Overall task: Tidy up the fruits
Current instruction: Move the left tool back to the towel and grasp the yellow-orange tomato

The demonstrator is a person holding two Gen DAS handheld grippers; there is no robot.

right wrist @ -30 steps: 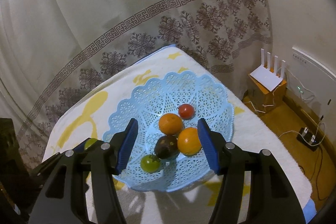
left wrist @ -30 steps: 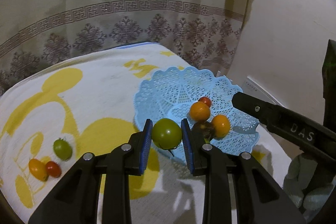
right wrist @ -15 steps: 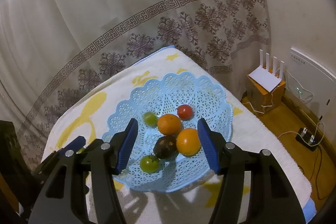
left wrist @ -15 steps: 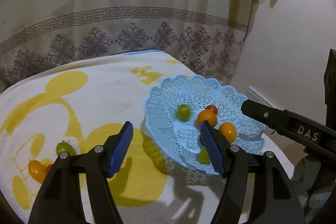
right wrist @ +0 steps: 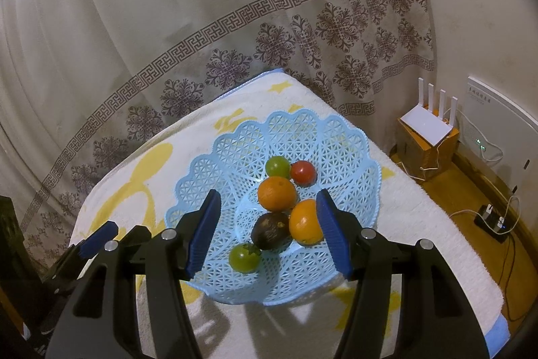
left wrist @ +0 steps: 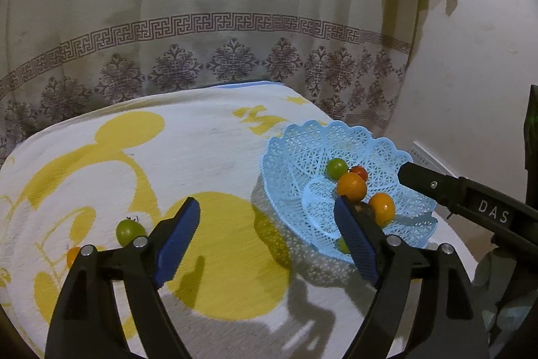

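A light blue lattice basket sits on the towel-covered table and holds two oranges, a red tomato, a dark fruit and two green tomatoes. My left gripper is open and empty, left of the basket. A green tomato and an orange tomato lie on the towel at its left. My right gripper is open and empty, above the basket's near side.
The table has a white towel with a yellow cartoon print. A patterned curtain hangs behind. Right of the table are a router on a box, a power strip and cables on the wooden floor.
My left gripper opened and released the green tomato, which now lies in the basket beside the red tomato. The left gripper then drew back and to the left. The right gripper held still.
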